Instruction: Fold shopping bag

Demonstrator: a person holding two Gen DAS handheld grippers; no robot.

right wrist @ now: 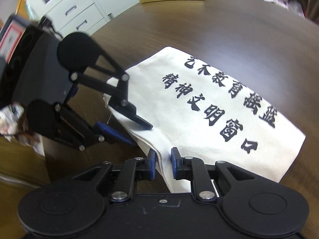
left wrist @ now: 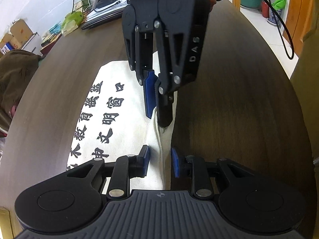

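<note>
So the cream canvas shopping bag with black printed characters is lying flat on the dark wood-grain bench, already doubled over so it's a long strip. Two rows of characters run along its length. Its long axis runs away from the left tool toward the far end of the bench, and the layered edge sits right between that tool's blue pads, with gaps on both sides, so it's spread, not pinching. The right tool also straddles the same layered edge; the cloth touches its left pad, but I can't tell if it's really squeezing. From the left camera, the right tool comes down onto the edge just ahead.
</note>
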